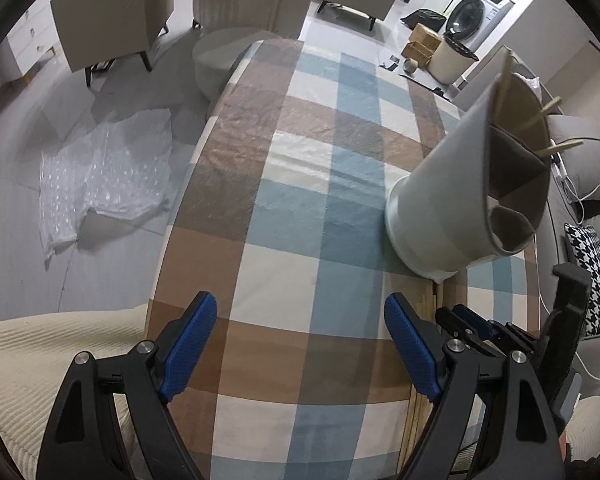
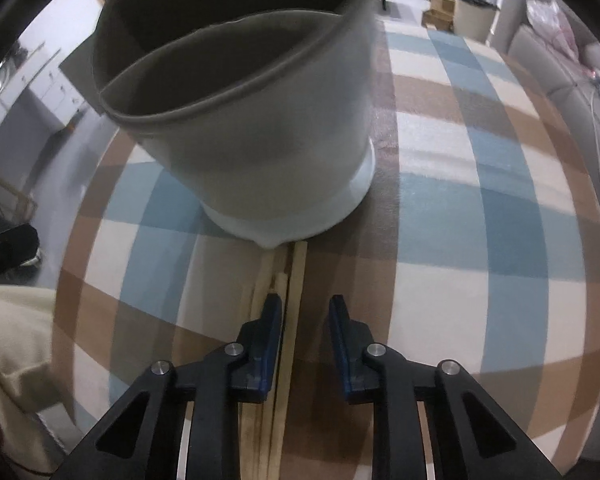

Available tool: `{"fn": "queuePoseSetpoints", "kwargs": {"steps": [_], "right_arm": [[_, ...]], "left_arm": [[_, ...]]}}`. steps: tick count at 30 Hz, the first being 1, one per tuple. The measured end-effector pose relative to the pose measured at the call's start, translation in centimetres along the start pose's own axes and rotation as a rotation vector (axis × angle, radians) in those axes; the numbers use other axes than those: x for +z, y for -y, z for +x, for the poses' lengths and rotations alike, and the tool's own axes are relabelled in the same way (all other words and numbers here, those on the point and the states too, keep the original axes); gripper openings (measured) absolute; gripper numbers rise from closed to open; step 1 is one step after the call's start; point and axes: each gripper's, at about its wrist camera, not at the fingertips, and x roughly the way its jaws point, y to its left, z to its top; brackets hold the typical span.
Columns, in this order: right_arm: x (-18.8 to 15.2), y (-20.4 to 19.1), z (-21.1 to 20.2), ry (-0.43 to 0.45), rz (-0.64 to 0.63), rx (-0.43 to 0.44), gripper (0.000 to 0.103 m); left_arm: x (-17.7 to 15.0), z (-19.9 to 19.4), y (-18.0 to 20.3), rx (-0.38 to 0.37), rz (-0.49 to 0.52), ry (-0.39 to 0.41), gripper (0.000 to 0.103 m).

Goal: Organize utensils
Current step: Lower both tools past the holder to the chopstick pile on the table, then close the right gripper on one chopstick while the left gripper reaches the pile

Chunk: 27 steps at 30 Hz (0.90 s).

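Chopsticks (image 2: 277, 320) lie on table (image 2: 480, 300) w/ one between right tool (image 2: 304, 334) jaws, narrow, not gripping; holder (image 2: 267, 140) just ahead.

Both the left gripper (image 1: 300, 348) and the right gripper (image 2: 304, 340) are built of black linkage arms (silver pivot screws) and textured blue pads (image 1: 191, 350).

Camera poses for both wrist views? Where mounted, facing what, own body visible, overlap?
Left wrist: sits behind the left gripper, looking steeply down over the checked tablecloth toward the room; jaws wide with nothing between; right gripper shows at lower right.
Right wrist: sits behind the right gripper, looking down at wooden chopsticks lying before the utensil holder; a narrow gap between the jaws, one stick inside it.
Shared: holder, tablecloth, the chopsticks, washing machine.
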Motion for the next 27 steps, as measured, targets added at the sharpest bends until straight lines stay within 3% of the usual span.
{"fn": "queuePoseSetpoints", "kwargs": {"steps": [3,7,10,15,27], "right_arm": [[-0.4,-0.4,0.1,-0.019,-0.036,-0.059,0.016],[-1.0,-0.3,-0.1,-0.027,-0.026,-0.053,0.007],[-1.6,-0.2,-0.5,-0.054,-0.013,-0.038,0.005],[-2.6,0.4,-0.9,-0.101,0.027,0.010,0.009],[-0.7,-0.7,-0.5,-0.040,-0.007,-0.041,0.019]], "left_arm": [[0.1,0.2,-0.3,-0.012,-0.014,-0.014,0.082],[0.1,0.2,-0.3,-0.019,-0.009,-0.016,0.082],[0.1,0.1,-0.1,-0.030,-0.004,-0.019,0.082],[0.0,0.0,-0.2,-0.048,-0.013,-0.031,0.082],[-0.4,1.3,-0.5,-0.027,-0.004,-0.096,0.082]]}}
